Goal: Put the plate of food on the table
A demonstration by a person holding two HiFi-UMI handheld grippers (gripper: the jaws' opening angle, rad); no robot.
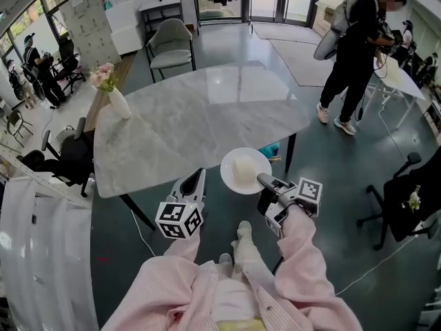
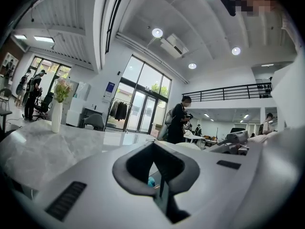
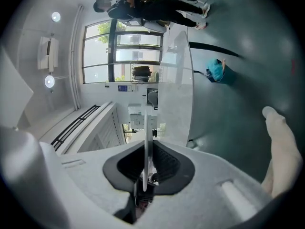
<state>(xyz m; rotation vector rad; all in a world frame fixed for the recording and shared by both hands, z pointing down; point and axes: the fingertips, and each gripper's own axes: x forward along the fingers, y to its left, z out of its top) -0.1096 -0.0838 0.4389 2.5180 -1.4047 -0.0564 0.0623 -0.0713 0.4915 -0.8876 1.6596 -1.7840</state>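
Note:
A white plate (image 1: 238, 178) with a pale block of food (image 1: 244, 167) hangs in the air just off the near edge of the grey marble table (image 1: 193, 116). My right gripper (image 1: 264, 180) is shut on the plate's right rim. In the right gripper view the plate (image 3: 145, 142) stands edge-on between the jaws of my right gripper (image 3: 144, 175). My left gripper (image 1: 196, 178) is to the left of the plate, by the table edge, apart from it. Seen in its own view, the left gripper (image 2: 159, 185) is shut with nothing held.
A white vase of flowers (image 1: 118, 102) stands at the table's left end. A grey chair (image 1: 169, 43) is behind the table and black office chairs (image 1: 69, 161) (image 1: 406, 198) stand at both sides. A person (image 1: 358, 54) stands at the back right. A blue thing (image 1: 269, 150) lies on the floor under the table.

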